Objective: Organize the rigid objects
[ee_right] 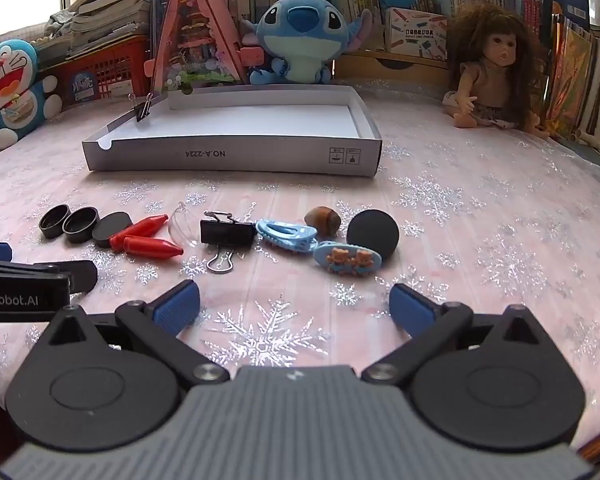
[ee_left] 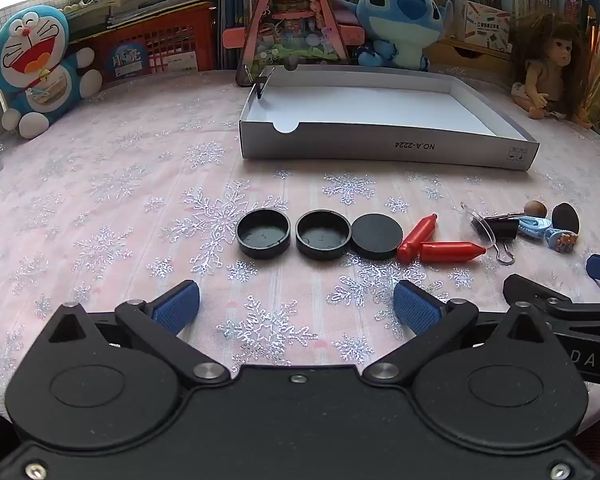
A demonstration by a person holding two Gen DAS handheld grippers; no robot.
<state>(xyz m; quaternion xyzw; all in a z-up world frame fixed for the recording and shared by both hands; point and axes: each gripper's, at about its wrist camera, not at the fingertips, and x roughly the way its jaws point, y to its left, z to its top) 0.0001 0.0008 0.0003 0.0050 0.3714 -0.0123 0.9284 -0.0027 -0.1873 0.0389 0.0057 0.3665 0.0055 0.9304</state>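
Both claws, left gripper and right gripper, gape wide, holding nothing. The clear dome is half hidden behind the binder clip. The box hides its own floor near the front wall.

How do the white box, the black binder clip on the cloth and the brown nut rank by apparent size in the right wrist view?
1. white box, clearly largest, though farther back.
2. black binder clip.
3. brown nut, smallest; it lies slightly farther away, but the gap looks real.

The surface wears a pink cloth with silver snowflakes. A white shallow box lies toward the back. In front runs a row: black caps, red crayons, binder clip, blue hair clips.
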